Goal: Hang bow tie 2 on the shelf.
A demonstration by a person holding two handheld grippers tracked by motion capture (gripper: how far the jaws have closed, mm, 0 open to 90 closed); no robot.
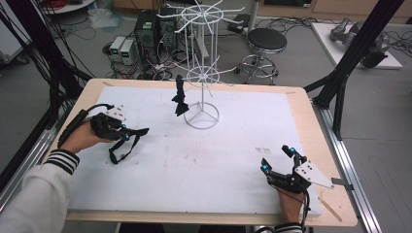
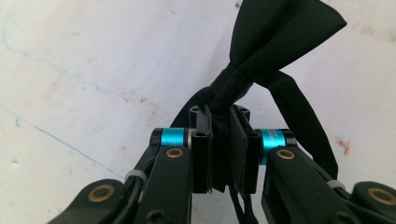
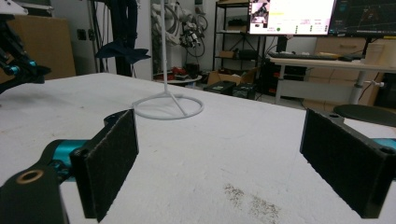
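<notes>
At table's left, left gripper (image 1: 130, 134) clamps bow tie (image 2: 275, 32) knot, wings pointing away; right gripper (image 1: 277, 158) wide.

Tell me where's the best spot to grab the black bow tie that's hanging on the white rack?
Probably its narrow middle knot. The hanging bow tie dangles from an arm of the white rack, wings fanning out above and below. Coming from the open left side, away from the pole, looks safest. The left gripper already pinches another bow tie at its knot that way.

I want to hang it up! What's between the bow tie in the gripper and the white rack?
Just bare white table between the held bow tie and the rack, as the high view shows.
</notes>
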